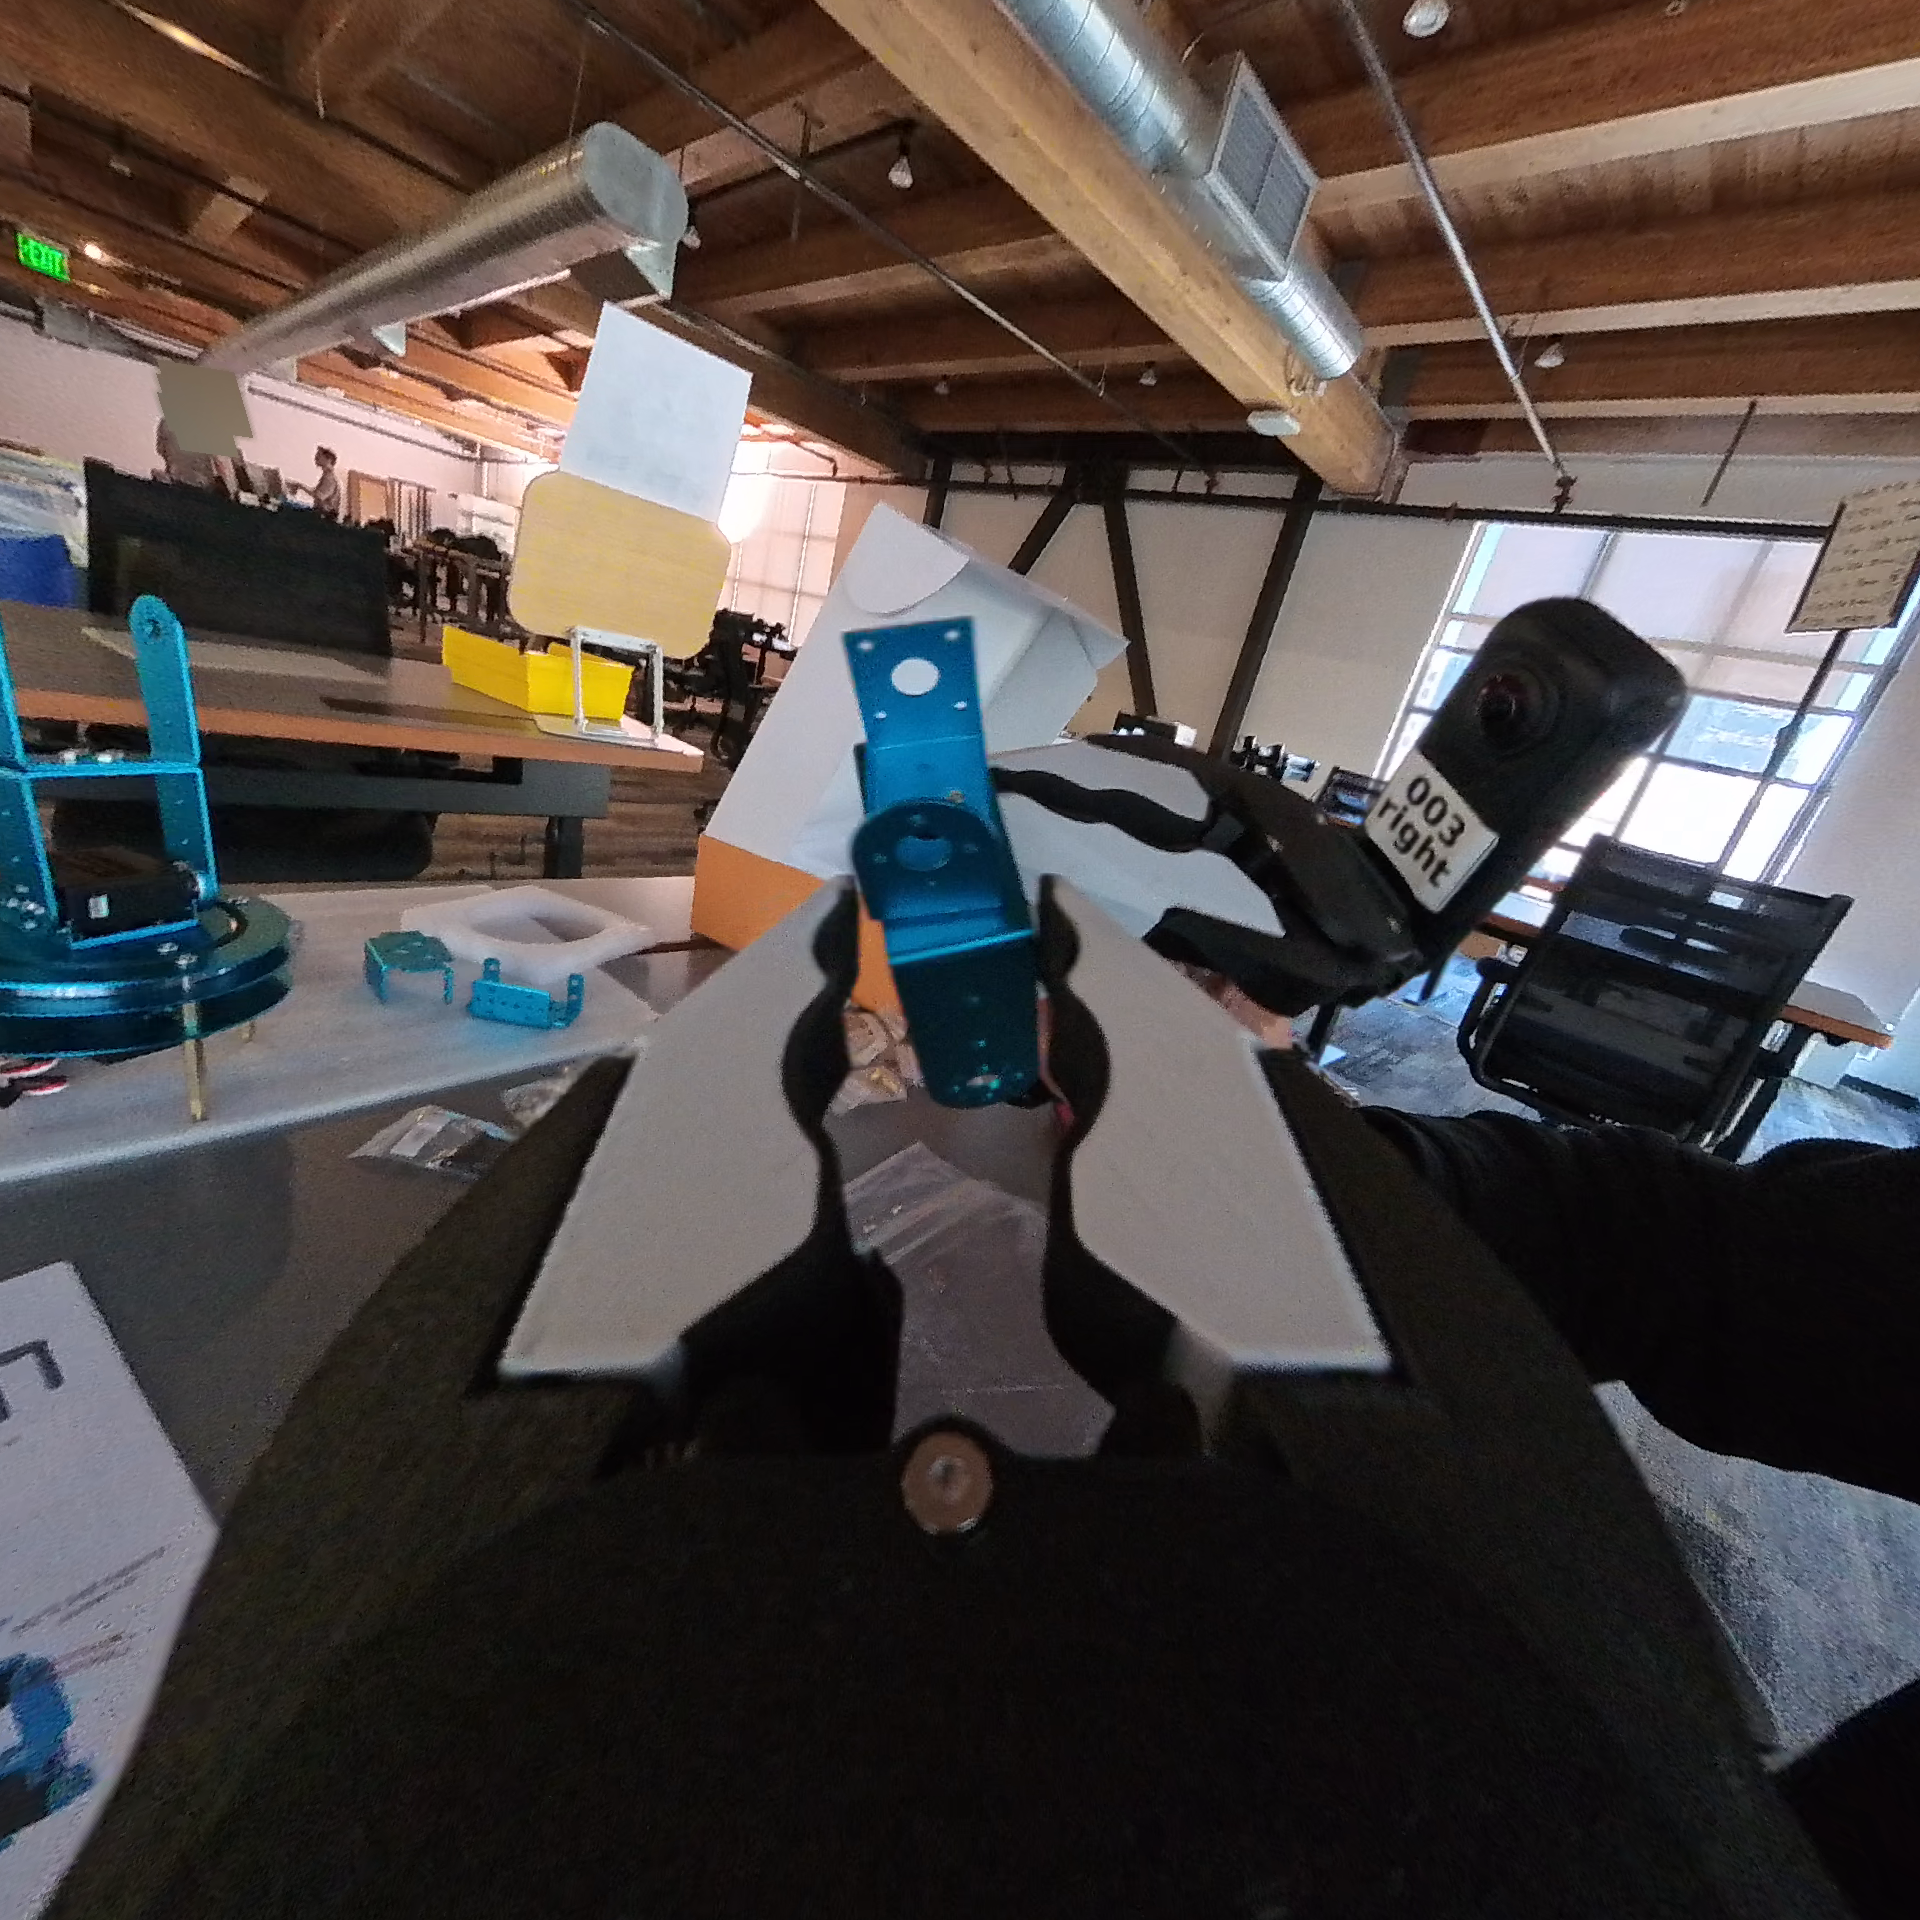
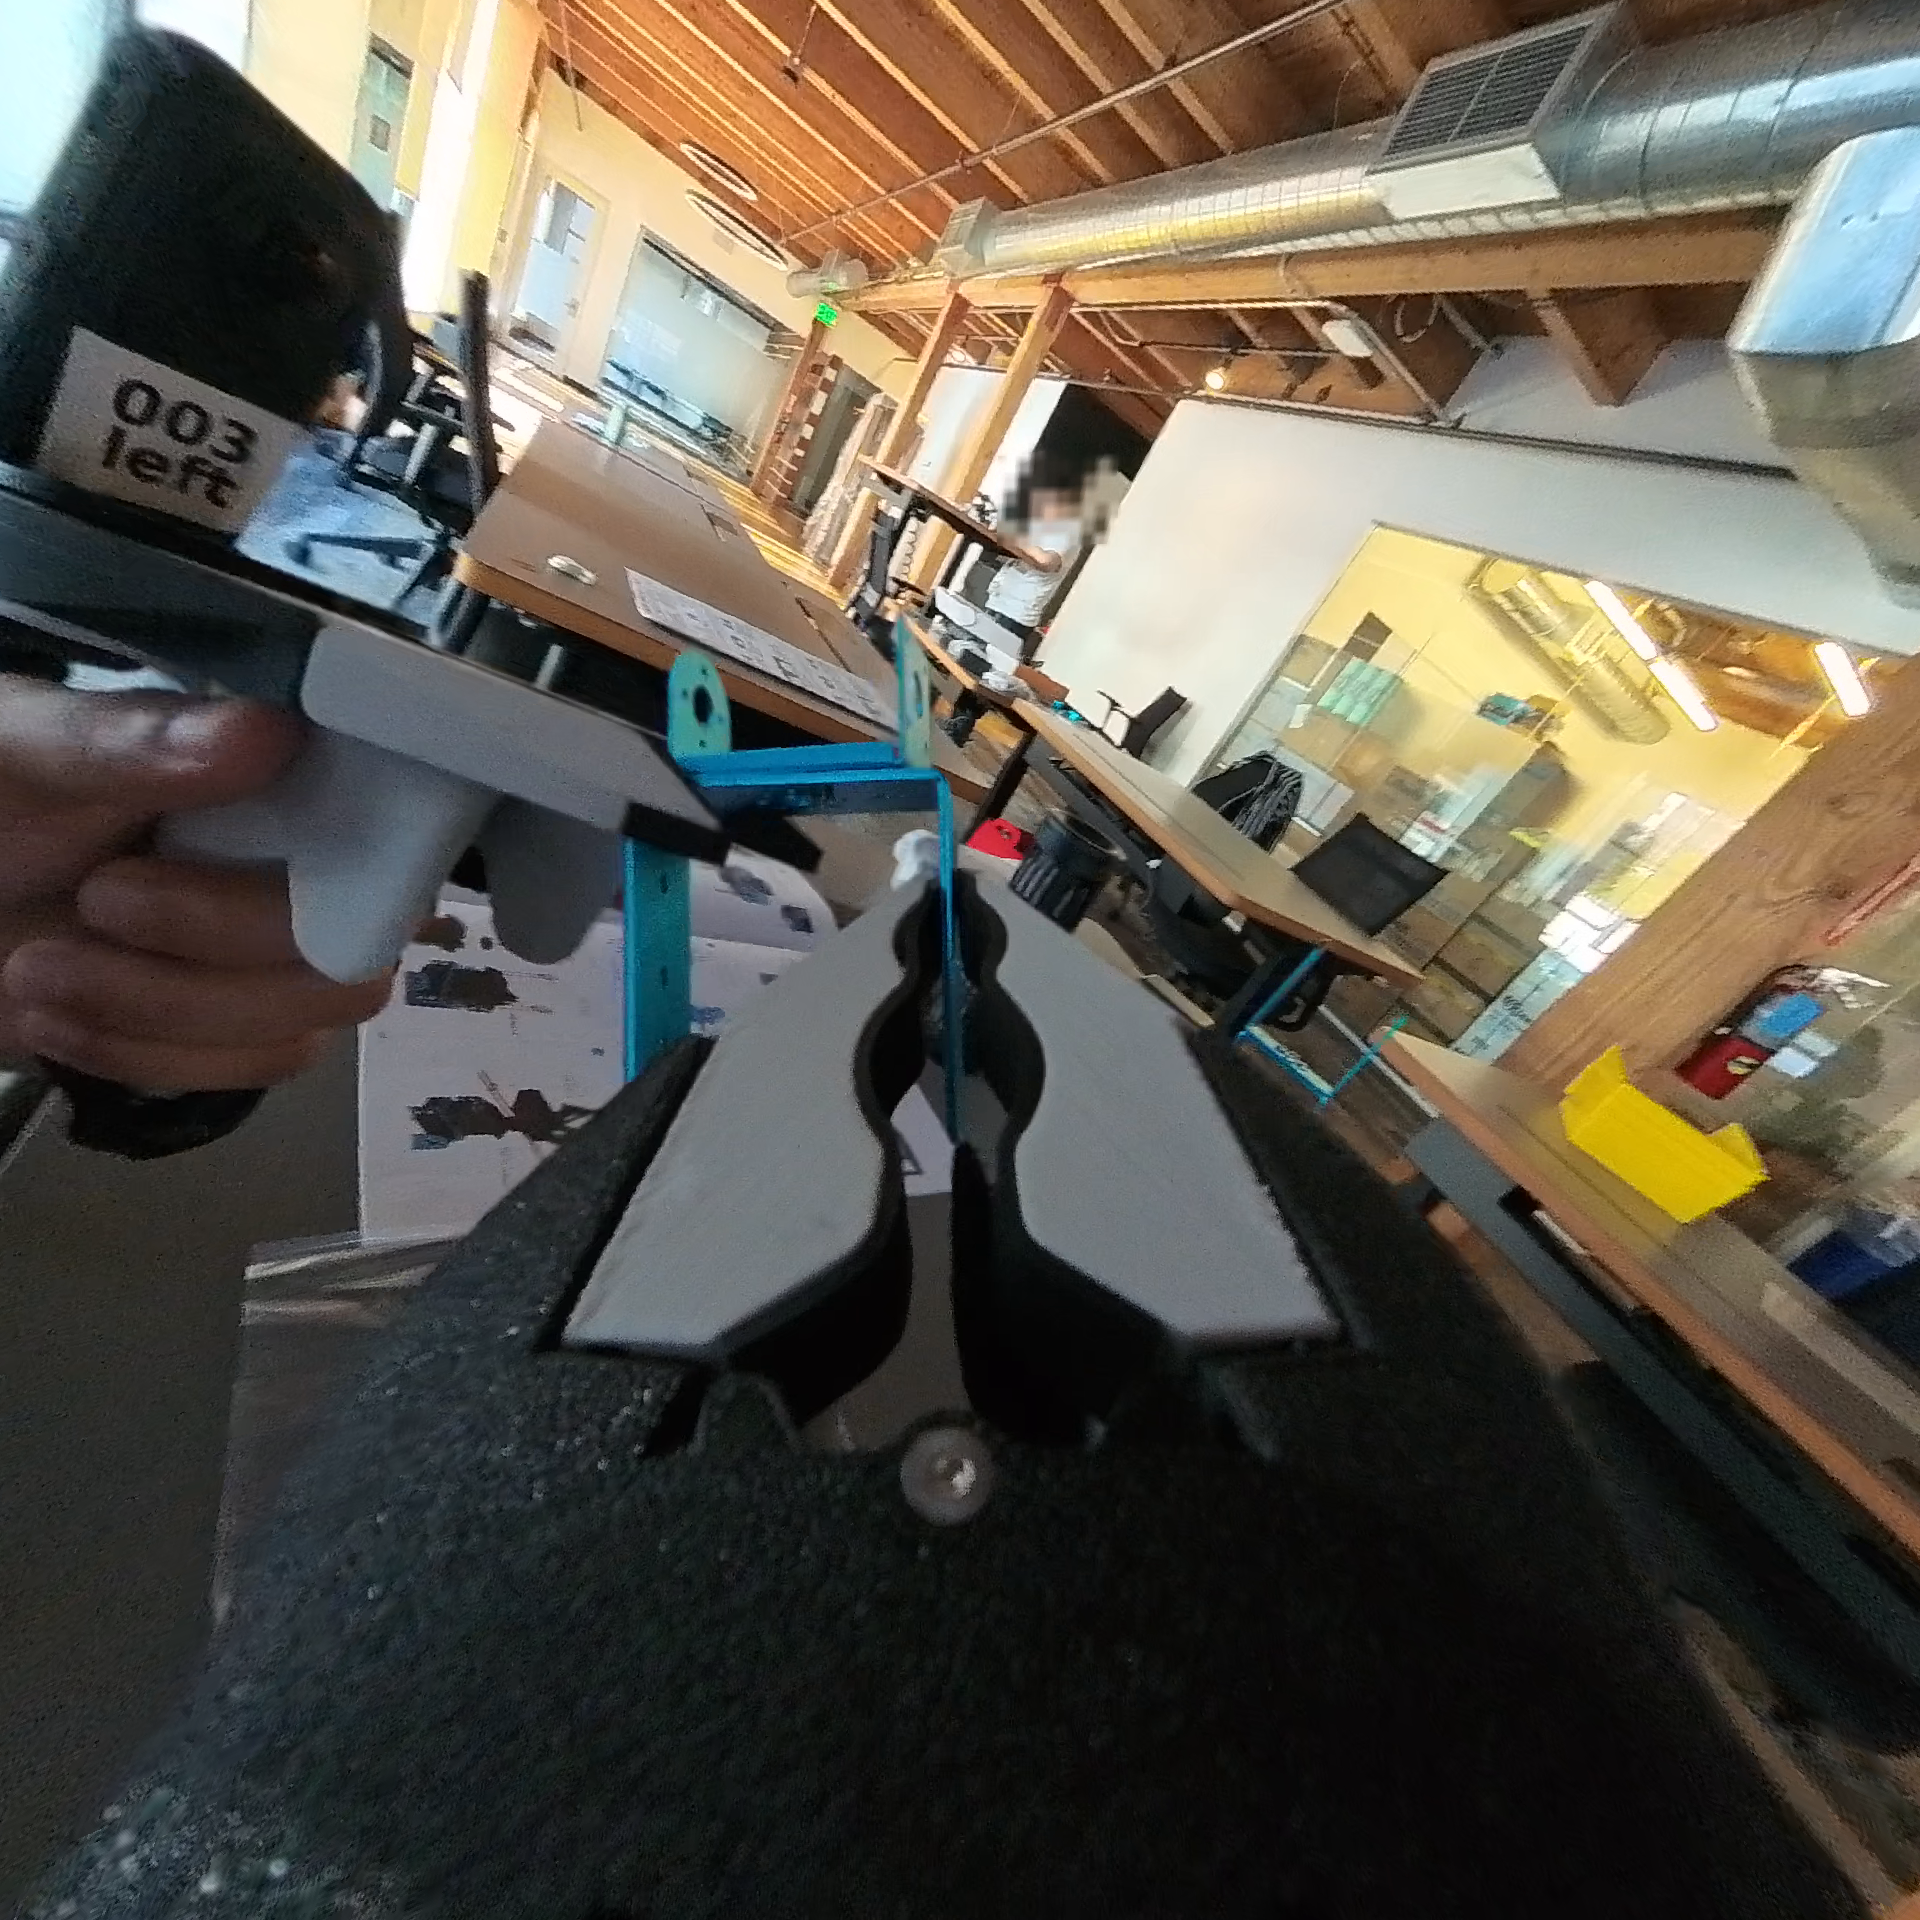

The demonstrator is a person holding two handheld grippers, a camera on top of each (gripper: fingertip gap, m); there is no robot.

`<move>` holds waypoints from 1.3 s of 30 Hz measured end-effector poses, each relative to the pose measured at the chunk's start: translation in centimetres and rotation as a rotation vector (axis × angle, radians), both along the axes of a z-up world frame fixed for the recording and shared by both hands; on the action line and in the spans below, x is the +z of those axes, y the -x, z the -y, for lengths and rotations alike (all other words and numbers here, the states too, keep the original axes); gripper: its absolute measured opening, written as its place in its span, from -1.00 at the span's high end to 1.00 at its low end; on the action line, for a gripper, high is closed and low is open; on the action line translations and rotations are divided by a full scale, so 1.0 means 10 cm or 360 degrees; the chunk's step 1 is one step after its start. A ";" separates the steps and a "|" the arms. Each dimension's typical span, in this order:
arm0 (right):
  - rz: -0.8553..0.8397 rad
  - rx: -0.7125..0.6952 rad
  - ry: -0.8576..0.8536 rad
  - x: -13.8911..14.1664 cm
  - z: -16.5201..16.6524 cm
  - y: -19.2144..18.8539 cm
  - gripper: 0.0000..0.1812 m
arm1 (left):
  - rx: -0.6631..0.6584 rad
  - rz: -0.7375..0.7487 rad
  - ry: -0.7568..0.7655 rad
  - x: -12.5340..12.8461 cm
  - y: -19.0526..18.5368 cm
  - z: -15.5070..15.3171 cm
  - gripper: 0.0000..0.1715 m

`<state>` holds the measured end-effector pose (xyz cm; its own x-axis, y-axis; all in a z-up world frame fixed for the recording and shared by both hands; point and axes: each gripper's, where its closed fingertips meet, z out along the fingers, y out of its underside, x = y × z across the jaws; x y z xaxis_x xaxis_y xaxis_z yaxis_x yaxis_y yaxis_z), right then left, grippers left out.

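My left gripper is shut on a blue metal bracket assembly and holds it upright above the table. My right gripper is shut on a thin side wall of the same blue bracket assembly. In the left wrist view the right gripper comes in from the right and meets the bracket's upper part. In the right wrist view the left gripper comes in from the left, held by a hand, and clamps the bracket's lower plate.
A partly built blue arm on a round base stands at the left. Two small blue brackets, white foam, bags of small parts and a white and orange box lie on the grey table. A printed sheet lies below.
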<state>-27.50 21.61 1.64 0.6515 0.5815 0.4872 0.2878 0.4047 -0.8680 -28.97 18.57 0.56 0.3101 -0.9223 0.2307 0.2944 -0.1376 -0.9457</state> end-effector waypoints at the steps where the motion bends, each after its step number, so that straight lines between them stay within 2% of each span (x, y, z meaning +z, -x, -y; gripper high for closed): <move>1: -0.0001 -0.0020 -0.0024 0.00 0.00 0.00 0.99 | 0.0005 0.0005 -0.0016 0.01 0.00 0.01 0.67; 6: -0.0043 0.0059 0.0138 -0.10 0.00 0.01 0.96 | 0.0010 -0.0095 -0.0082 -0.06 0.01 0.00 0.67; 9: -0.0054 0.0142 0.0345 -0.19 0.00 0.04 0.91 | -0.0057 -0.0161 -0.0089 -0.13 0.04 -0.03 0.68; 12: -0.0047 0.0473 0.0588 -0.18 0.19 0.14 0.54 | -0.0226 -0.0160 -0.0001 -0.12 0.09 -0.05 0.68; 13: -0.0036 0.0555 0.0684 -0.17 0.23 0.13 0.50 | -0.0286 -0.0166 0.0032 -0.11 0.11 -0.05 0.69; 15: -0.0061 0.0768 0.0862 -0.07 0.35 0.12 0.45 | -0.0433 -0.0165 0.0103 -0.05 0.14 -0.02 0.69; 19: -0.0151 0.0975 0.1154 0.07 0.39 0.08 0.46 | -0.0742 -0.0091 0.0304 0.17 0.18 0.10 0.69; 21: -0.0190 0.1079 0.1261 0.11 0.43 0.11 0.42 | -0.0819 -0.0076 0.0386 0.24 0.15 0.13 0.70; 23: -0.0283 0.1202 0.1301 0.22 0.49 0.12 0.50 | -0.0877 -0.0099 0.0418 0.27 0.10 0.18 0.70; 27: -0.0346 0.1271 0.1337 0.27 0.50 0.09 0.69 | -0.0941 -0.0134 0.0447 0.30 0.01 0.28 0.69; 31: -0.0357 0.1304 0.1397 0.27 0.51 0.06 0.70 | -0.0936 -0.0143 0.0475 0.30 -0.04 0.30 0.69; 39: -0.0346 0.1199 0.1432 0.24 0.44 0.03 0.71 | -0.0850 -0.0166 0.0438 0.28 -0.06 0.22 0.69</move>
<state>-27.82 17.19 4.08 0.0182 0.9291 -0.3693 0.0506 -0.3697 -0.9278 -28.32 16.39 3.35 -0.1448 -0.8676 0.4758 0.0249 -0.4839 -0.8748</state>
